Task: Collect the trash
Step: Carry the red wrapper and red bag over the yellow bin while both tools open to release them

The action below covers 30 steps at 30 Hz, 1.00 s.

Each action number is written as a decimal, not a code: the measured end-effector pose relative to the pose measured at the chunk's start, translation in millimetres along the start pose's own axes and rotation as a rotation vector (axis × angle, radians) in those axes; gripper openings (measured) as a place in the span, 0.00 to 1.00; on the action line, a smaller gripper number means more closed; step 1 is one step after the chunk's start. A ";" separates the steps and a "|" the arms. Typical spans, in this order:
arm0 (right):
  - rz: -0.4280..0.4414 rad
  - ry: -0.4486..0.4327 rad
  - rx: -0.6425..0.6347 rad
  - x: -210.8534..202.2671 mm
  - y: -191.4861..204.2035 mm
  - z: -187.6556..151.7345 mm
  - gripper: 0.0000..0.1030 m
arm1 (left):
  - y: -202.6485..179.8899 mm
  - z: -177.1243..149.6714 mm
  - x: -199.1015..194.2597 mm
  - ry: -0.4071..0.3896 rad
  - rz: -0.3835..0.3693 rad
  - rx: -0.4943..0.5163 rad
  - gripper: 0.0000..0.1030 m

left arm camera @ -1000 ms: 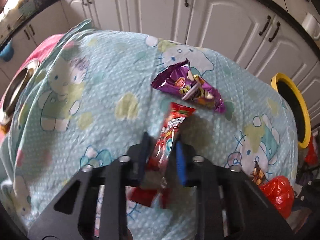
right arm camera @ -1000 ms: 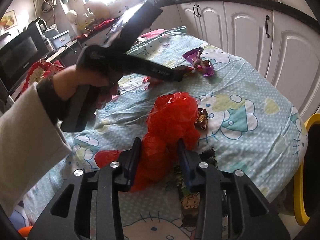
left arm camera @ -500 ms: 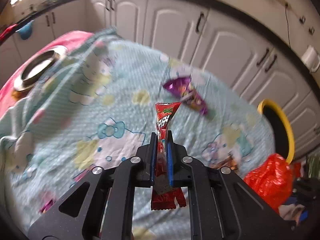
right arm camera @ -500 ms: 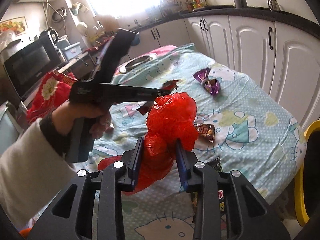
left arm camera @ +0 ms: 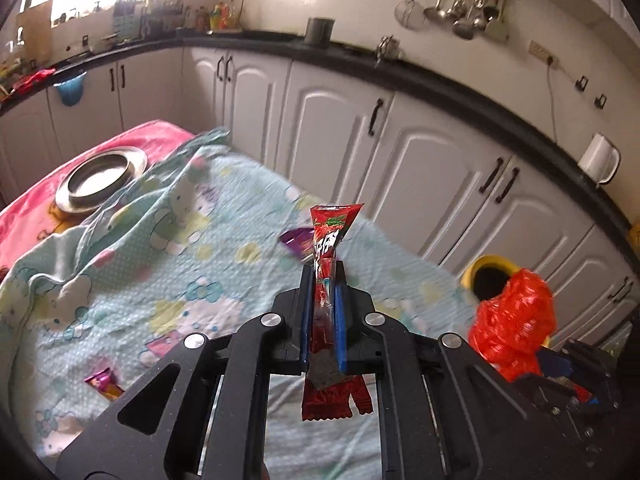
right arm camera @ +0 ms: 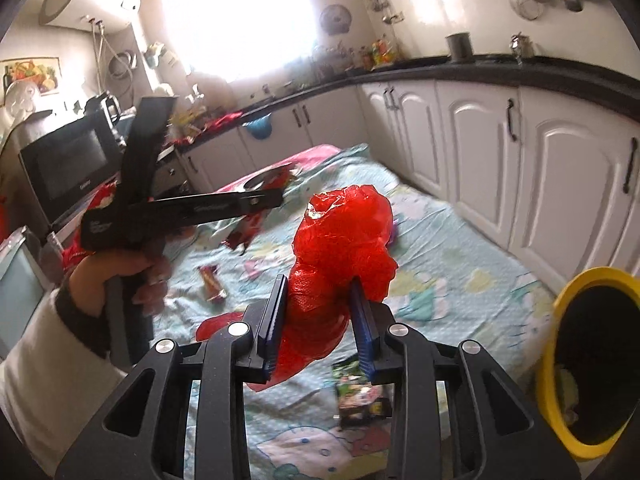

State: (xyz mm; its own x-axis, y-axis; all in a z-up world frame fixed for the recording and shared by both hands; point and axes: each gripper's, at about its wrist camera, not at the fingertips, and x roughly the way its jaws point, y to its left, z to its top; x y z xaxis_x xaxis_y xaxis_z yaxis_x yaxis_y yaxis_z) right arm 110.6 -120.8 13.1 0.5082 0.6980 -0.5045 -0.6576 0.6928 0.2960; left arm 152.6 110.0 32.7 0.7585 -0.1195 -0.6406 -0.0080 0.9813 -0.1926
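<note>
Carrying two pieces of trash at once, the person has both claws loaded above a table draped in a pale blue cartoon-cat cloth (left arm camera: 168, 264).

The left claw (left arm camera: 323, 292) is clamped fully shut on a red strawberry snack wrapper (left arm camera: 332, 232). The wrapper stands upright between the blue pads, its top fanning above the tips and its tail hanging below, clear of the cloth. The pinch sits around the wrapper's middle, so the hold looks secure; the best course is to keep the jaws closed until the wrapper is over the bin mouth, then open them and let it drop tail first.

The right claw (right arm camera: 320, 300) is partly closed around a crumpled red plastic bag (right arm camera: 344, 240), which bulges above the pads and trails below. It is springy, so it could slip or catch on the rim, and should be released low over the opening.

The yellow-rimmed bin (right arm camera: 576, 364) stands on the floor just beyond the table's right edge, and both loads probably go there. The claws should go over it one at a time to avoid a collision.

More trash lies on the cloth: a purple wrapper (left arm camera: 298, 240) beyond the left claw, a pink wrapper (left arm camera: 104, 384) near the left edge, a dark green packet (right arm camera: 360, 396) under the right claw. A steel plate (left arm camera: 100, 176) sits at the far left corner.
</note>
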 end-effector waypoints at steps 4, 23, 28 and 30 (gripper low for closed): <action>-0.043 -0.038 0.015 -18.3 -15.3 2.9 0.29 | -23.3 4.4 -5.8 -0.034 -0.015 0.029 0.05; -0.219 -0.146 0.041 -90.3 -84.5 9.8 0.29 | -111.9 2.0 8.3 -0.034 -0.117 0.128 0.05; -0.272 -0.161 0.059 -105.5 -101.9 5.7 0.29 | -132.3 -1.6 15.9 -0.025 -0.147 0.151 0.05; -0.297 -0.164 0.070 -113.0 -112.9 3.6 0.29 | -140.6 -2.3 19.0 -0.022 -0.157 0.160 0.05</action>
State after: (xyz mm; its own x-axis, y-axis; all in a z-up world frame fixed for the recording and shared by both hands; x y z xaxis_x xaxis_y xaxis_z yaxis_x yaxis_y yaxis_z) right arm 129.5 -277.3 39.7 0.7581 0.4800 -0.4415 -0.4307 0.8768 0.2137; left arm 166.6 -30.6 45.9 0.7562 -0.2716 -0.5954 0.2140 0.9624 -0.1672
